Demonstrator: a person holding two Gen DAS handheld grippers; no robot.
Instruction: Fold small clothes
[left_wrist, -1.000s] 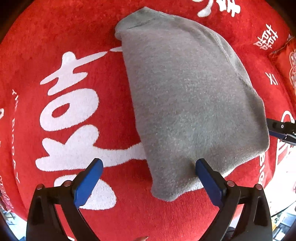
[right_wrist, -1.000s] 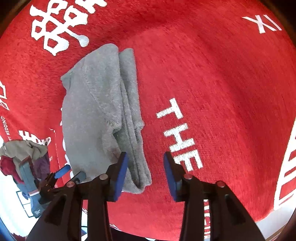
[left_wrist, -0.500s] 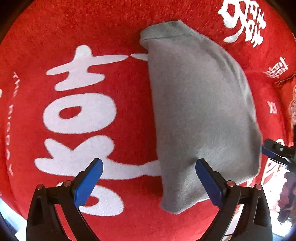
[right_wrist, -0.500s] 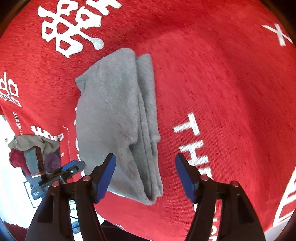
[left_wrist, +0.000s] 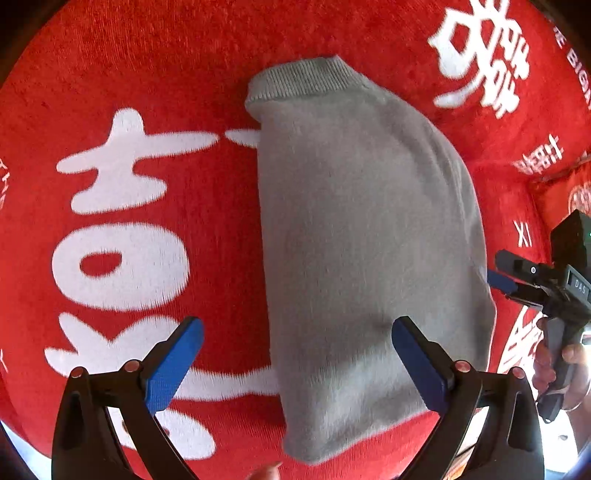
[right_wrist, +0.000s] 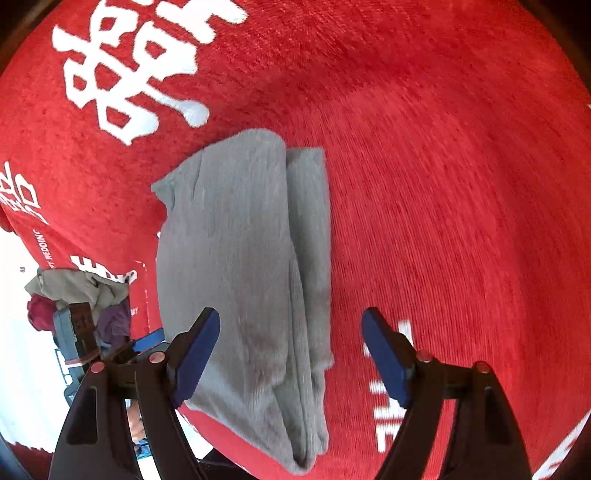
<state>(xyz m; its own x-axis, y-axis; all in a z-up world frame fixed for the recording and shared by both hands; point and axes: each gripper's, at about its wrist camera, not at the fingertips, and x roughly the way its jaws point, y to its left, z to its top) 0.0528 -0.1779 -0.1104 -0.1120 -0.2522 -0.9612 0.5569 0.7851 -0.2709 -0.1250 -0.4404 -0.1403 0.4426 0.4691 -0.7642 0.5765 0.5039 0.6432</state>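
A folded grey knit garment (left_wrist: 369, 240) lies on a red cloth (left_wrist: 147, 74) with white characters, its ribbed collar at the far end. My left gripper (left_wrist: 297, 360) hovers open over the garment's near left edge, with the right finger above the fabric and the left finger above the red cloth. In the right wrist view the garment (right_wrist: 240, 258) shows its stacked folded edges. My right gripper (right_wrist: 291, 352) straddles its near end with jaws opening, and the pads do not press on it. The right gripper (left_wrist: 504, 271) also shows at the garment's right edge.
A pile of loose clothes (right_wrist: 74, 291) sits beyond the left edge of the red cloth (right_wrist: 443, 184). A person's hand (left_wrist: 561, 362) holds the right gripper's handle. A red cushion (left_wrist: 565, 192) lies at the far right.
The right gripper's jaws have spread much wider and it has shifted left, so the garment's end now lies between its fingers. The left gripper slid sideways and rolled slightly, staying open.
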